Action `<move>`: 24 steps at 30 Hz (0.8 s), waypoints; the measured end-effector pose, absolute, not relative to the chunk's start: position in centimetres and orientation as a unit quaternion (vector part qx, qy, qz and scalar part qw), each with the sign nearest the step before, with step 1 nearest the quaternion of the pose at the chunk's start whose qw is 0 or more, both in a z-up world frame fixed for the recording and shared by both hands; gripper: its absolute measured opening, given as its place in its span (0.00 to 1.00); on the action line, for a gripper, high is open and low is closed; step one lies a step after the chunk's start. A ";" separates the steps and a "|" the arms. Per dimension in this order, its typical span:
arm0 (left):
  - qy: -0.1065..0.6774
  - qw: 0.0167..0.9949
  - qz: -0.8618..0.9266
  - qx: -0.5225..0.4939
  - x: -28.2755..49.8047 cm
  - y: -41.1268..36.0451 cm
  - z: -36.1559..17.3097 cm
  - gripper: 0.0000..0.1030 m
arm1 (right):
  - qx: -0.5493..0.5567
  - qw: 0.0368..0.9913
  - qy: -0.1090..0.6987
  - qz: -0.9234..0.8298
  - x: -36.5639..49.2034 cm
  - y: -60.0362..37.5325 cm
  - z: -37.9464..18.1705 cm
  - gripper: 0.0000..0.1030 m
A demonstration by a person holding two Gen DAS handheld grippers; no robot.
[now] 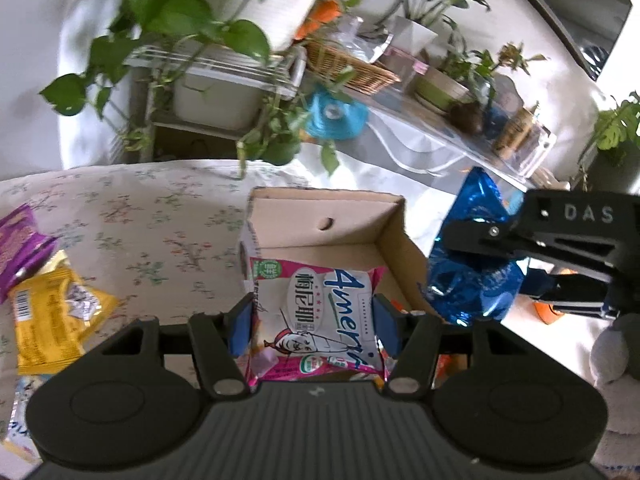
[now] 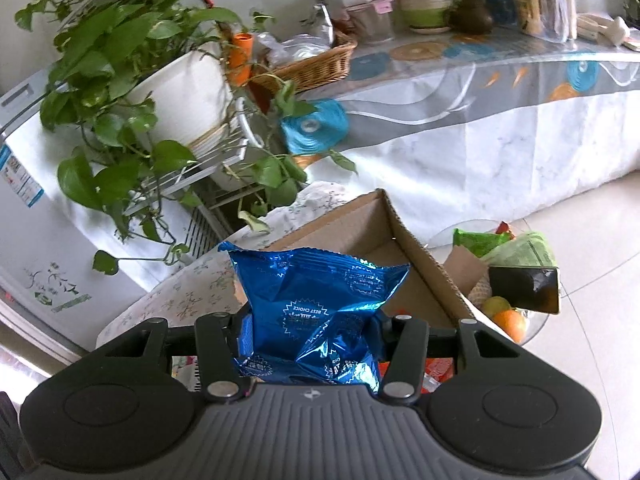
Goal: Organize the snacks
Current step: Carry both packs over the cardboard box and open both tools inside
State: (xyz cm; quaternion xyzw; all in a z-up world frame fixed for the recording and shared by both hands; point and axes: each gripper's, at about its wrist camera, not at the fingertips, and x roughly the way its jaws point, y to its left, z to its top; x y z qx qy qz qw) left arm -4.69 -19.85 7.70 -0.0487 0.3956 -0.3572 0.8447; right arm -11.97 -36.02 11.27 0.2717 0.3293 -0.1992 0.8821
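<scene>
The left gripper [image 1: 314, 326] is clamping a pink-and-white packet [image 1: 320, 320] just over the open box [image 1: 332, 224]. The right gripper [image 2: 310, 334] is gripping a blue foil bag [image 2: 316, 304] beside the box's right wall. Yellow [image 1: 52, 320] and purple [image 1: 18, 244] packets are lying on the floral cloth [image 1: 140, 216].

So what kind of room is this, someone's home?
Most likely a home living area. Potted plants crowd a rack, a long table under a patterned cloth carries a wicker basket and household clutter, and snack packets lie beside a cardboard box on a flowery cloth.
</scene>
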 end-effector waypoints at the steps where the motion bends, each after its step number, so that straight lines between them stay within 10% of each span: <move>1: 0.395 0.844 -0.360 -0.047 -4.8 -20.1 7.6 0.58 | 0.273 0.881 0.329 -0.203 -12.1 -36.1 11.2 0.56; 8: 0.399 0.838 -0.370 -0.039 -5.3 -22.0 6.5 0.62 | 0.285 0.872 0.328 -0.225 -12.7 -37.1 10.8 0.56; 13: 0.380 0.845 -0.374 -0.033 -6.1 -22.1 7.2 0.87 | 0.295 0.865 0.328 -0.237 -12.8 -37.4 10.5 0.65; 24: 0.406 0.845 -0.344 -0.049 -5.0 -19.2 8.7 0.92 | 0.300 0.870 0.319 -0.227 -12.8 -37.2 10.9 0.71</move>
